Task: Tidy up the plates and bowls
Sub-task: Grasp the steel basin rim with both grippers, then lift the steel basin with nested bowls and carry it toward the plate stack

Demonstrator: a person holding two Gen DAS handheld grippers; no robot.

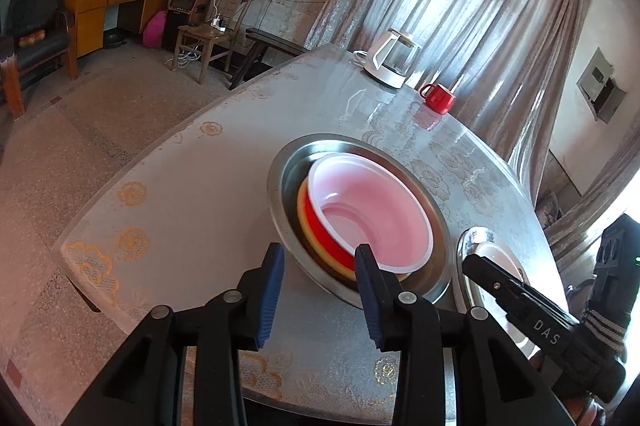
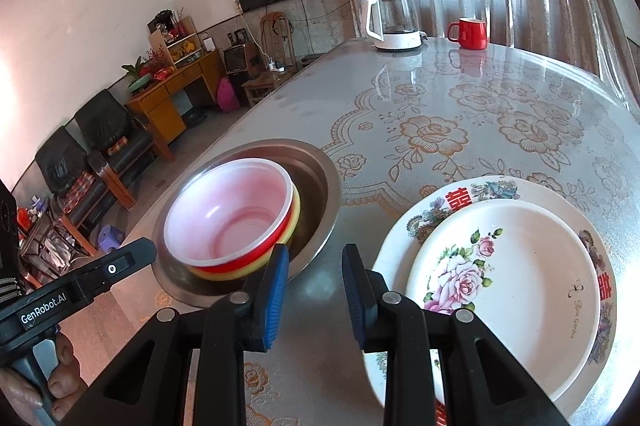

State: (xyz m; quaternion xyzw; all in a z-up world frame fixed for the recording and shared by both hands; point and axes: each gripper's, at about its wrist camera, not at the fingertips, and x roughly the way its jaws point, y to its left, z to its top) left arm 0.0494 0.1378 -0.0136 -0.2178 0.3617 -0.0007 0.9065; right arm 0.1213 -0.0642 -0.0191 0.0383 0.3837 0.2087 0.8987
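Observation:
A red bowl (image 1: 372, 214) (image 2: 228, 214) with a pale inside sits nested in a yellow bowl (image 1: 302, 209) (image 2: 294, 222). Both rest in a wide steel bowl (image 1: 288, 165) (image 2: 320, 177) on the table. My left gripper (image 1: 319, 250) is open at that bowl's near side, its rim passing between the fingers without the pads pressing it. A small rose plate (image 2: 520, 266) lies on a larger patterned plate (image 2: 460, 193). My right gripper (image 2: 315, 254) hovers between steel bowl and plates, jaws slightly apart with only tablecloth between them.
A white kettle (image 1: 394, 59) (image 2: 394, 21) and a red mug (image 1: 438, 97) (image 2: 470, 33) stand at the table's far end near the curtain. The table edge (image 1: 120, 226) drops to the floor on the left. Chairs and a wooden desk (image 2: 172, 97) line the far wall.

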